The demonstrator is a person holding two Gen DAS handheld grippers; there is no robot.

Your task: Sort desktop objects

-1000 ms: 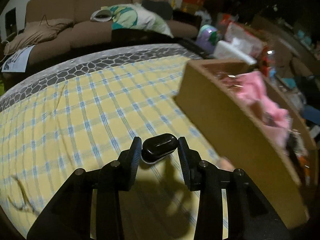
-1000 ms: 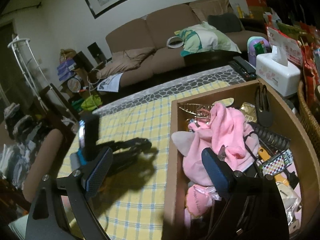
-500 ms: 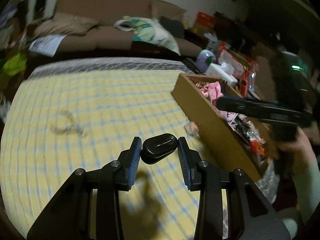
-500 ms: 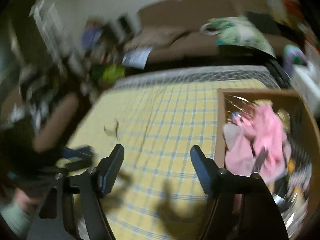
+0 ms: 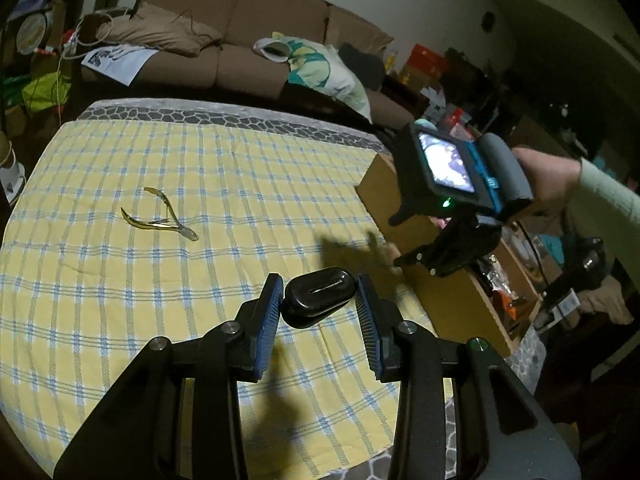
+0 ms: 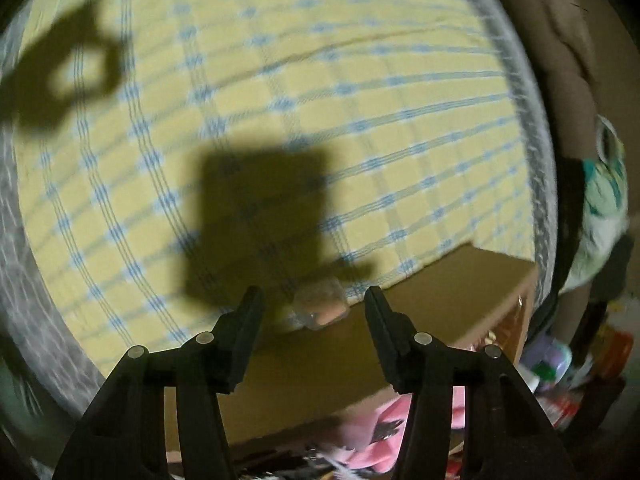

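**Black case gripped, right jaws narrowing over small packet**

The left hand-held gripper (image 5: pixel 318 302) clamps a black oval case (image 5: pixel 319 296) above the yellow checked counter (image 5: pixel 200 184). The right hand-held gripper (image 6: pixel 314 300), jaws closing but still apart, hovers over a small clear packet (image 6: pixel 322 308) beside the wooden box (image 6: pixel 420 304). Gold cuticle nippers (image 5: pixel 162 220) lie well apart.

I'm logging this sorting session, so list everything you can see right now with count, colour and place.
tablecloth: one, yellow with blue checks, covering the table
cuticle nippers: one, gold, on the cloth, far left
wooden box: one, brown, right edge of table
small clear packet: one, pinkish, on the cloth against the box wall
sofa: one, brown, background
left gripper: clamped on black case
right gripper: closing above the packet, nothing held
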